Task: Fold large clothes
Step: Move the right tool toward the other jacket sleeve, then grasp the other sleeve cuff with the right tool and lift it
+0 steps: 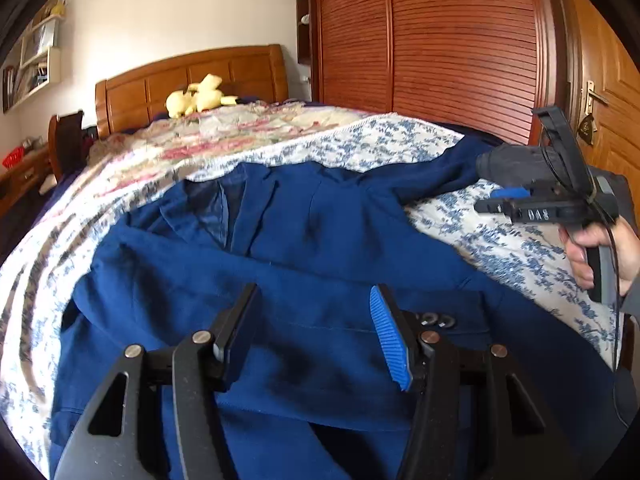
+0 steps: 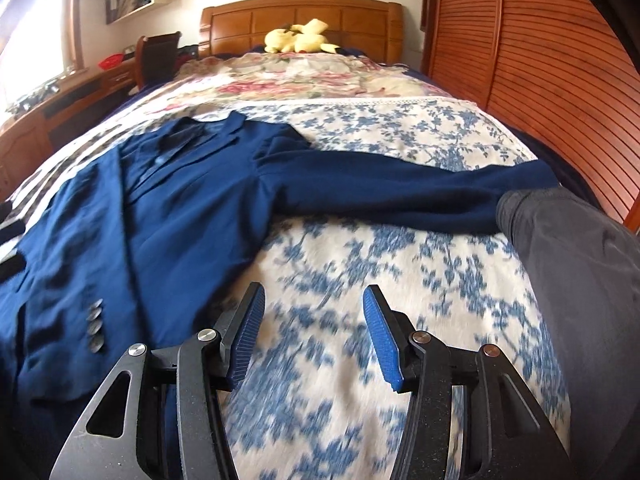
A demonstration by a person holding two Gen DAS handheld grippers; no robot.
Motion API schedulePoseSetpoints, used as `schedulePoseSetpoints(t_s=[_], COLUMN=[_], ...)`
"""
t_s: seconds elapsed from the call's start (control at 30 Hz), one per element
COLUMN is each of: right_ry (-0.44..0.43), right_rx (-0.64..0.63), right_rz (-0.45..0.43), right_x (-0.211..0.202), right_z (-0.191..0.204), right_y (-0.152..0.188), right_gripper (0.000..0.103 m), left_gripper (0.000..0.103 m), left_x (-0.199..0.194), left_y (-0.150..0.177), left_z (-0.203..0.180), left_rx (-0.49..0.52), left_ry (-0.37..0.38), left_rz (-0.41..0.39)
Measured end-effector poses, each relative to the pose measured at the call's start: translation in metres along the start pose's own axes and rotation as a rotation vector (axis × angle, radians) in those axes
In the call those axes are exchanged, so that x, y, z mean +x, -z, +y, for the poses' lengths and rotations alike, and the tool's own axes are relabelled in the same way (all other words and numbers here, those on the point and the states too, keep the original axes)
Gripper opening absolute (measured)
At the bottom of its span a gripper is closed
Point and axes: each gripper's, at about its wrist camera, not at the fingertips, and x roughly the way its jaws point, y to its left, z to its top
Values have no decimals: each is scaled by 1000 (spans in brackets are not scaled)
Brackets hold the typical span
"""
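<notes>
The jacket runs off the near edge of the left wrist view, its hem hidden behind the left tool. In the right wrist view its left side is cut off, and a grey sleeve covers the far cuff at right. The bedspread near the right tool is blurred. Items on the wall shelf are too small to tell.

A wooden headboard stands against a pale wall, with a slatted wardrobe on 1 side. Opposite, a bright window lights a desk, chair and wall shelves.
</notes>
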Motion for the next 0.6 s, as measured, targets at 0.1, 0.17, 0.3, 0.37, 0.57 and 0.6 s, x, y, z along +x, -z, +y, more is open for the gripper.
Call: schedulePoseSetpoints(t_s=[0.1,0.17,0.3,0.37,0.57,0.6], right_ry=[13,26,52,63,125,130], right_rx=[32,45,82,119,209,226], right_rz=[5,9,19,32,104,111], right_x=[20,33,57,68,97,100], right_z=[-9,-14,-31,-41,-72,-78], right_y=[-13,-20,-33,-38,-46,-46], right_gripper=[52,52,56,60,61,61], left_gripper=[55,55,55,55,55,55], left_x=[6,7,-1,-3,-1,-2], left_y=[7,12,14,15,16,16], left_z=[4,2,-2,-2,4,4], left_rx=[-19,-13,3,4,-25,-28], left_ry=[13,20,19,26,42,43], left_rz=[13,12,-34,-46,-44,-45])
